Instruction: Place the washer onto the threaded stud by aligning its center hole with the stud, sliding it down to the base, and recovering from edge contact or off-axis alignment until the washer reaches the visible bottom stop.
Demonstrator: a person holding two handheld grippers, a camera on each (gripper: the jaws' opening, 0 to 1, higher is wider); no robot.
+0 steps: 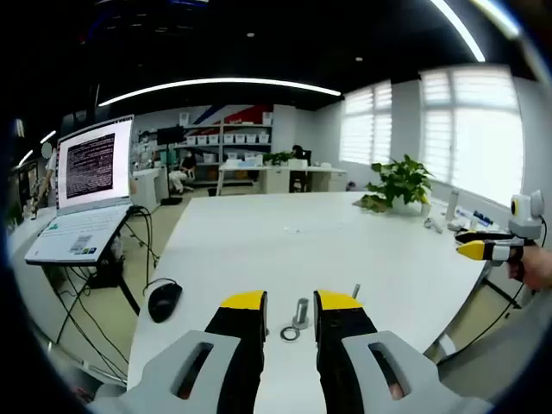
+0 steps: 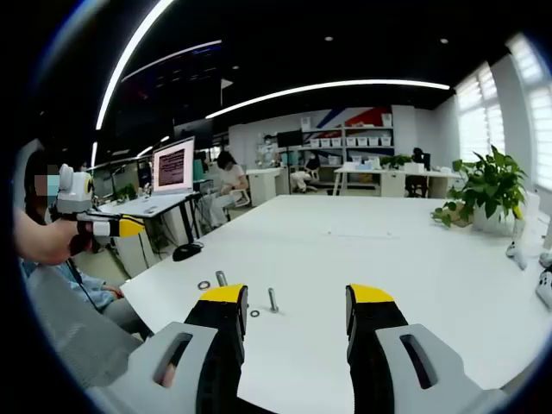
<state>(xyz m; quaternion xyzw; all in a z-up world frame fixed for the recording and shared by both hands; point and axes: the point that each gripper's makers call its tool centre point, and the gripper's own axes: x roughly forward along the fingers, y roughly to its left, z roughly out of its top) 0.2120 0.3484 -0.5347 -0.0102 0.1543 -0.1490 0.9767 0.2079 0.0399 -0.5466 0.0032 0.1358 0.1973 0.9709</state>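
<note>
In the left gripper view, the left gripper [image 1: 290, 302] hovered low over the white, smooth counter [image 1: 345, 241], its yellow-tipped black jaws released with nothing between them. Just past the tips stood a short grey metal stud [image 1: 301, 312], upright, with a flat metal ring, the washer [image 1: 290, 333], lying on the counter at its foot, beside it rather than around it. A thinner pin [image 1: 355, 291] stood slightly further off to the right. A black mouse [image 1: 164, 301] lay at the counter's left edge, a laptop [image 1: 86, 194] on a stand beyond it, and a leafy plant [image 1: 399, 183] in a white pot far across. The right gripper [image 1: 483, 250] came in from the right, held in a hand [image 1: 536, 267].

In the right gripper view, the right gripper [image 2: 296, 297] had its jaws parted, holding nothing. Ahead to the left stood the pin [image 2: 272, 299], with a small ring [image 2: 254, 313] near its foot; further left were the stud [image 2: 221, 278] and washer [image 2: 203, 285]. The left gripper [image 2: 116, 226] showed at the left, its jaws' state unclear
</note>
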